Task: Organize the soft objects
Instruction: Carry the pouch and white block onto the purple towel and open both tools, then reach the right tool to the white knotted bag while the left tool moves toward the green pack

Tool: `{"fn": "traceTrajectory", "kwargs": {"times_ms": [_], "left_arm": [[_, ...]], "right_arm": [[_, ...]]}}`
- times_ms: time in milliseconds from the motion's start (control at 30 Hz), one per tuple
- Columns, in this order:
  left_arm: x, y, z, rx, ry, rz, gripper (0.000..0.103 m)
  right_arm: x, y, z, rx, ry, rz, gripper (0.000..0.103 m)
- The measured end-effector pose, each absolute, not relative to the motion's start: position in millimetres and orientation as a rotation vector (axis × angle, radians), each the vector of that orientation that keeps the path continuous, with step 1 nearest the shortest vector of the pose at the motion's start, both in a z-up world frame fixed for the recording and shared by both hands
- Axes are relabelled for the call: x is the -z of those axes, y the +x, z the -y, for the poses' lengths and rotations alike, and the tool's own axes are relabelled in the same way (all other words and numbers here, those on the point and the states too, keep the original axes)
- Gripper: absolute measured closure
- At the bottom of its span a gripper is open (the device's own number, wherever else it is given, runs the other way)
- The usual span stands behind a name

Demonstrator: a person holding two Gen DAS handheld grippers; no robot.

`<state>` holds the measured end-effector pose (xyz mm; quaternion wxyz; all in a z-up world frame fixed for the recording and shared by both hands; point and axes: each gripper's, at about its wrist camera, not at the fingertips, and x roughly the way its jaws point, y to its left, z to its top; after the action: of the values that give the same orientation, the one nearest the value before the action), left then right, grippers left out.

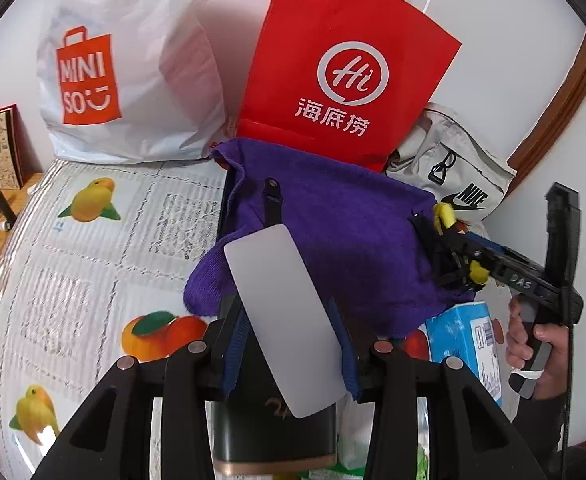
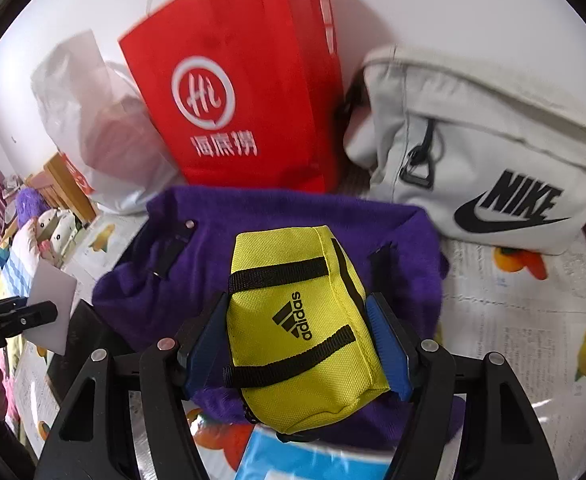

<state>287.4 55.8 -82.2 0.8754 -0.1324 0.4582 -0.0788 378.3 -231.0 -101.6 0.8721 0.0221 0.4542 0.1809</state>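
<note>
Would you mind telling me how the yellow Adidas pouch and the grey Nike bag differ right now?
The yellow Adidas pouch is bright yellow with black straps; the grey Nike bag is pale grey with a black logo. The pouch is much the smaller. The pouch is clamped between the right gripper fingers above the purple cloth, while the Nike bag sits ungripped against the wall, beside the red paper bag. Both are soft fabric bags with sports logos.
</note>
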Motion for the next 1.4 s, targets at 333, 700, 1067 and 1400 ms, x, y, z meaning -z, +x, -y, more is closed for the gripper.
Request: {"fn": "traceTrajectory", "kwargs": {"times_ms": [333,700,1067,1400], "left_arm": [[92.0,323.4,-39.7,0.219,-0.281,-0.985,0.064],[103.3,365.5,-21.5,0.240,-0.246,-1.013,0.071],[140.1,391.8,-14.3,0.235,-0.245,-1.118,0.068],[133.1,380.8,-11.6,0.145,-0.124,-1.126,0.042]], "right_arm": [[123.3,395.9,232.2,-0.437,0.067,-1.028,0.030],[121.3,393.4,247.2,-0.435,0.101,-1.016,0.025],[96.1,364.3,255.0,-0.438,0.078,-0.930,0.025],[90.7,343.4,247.2,-0.440,0.064,-0.916,0.025]]}}
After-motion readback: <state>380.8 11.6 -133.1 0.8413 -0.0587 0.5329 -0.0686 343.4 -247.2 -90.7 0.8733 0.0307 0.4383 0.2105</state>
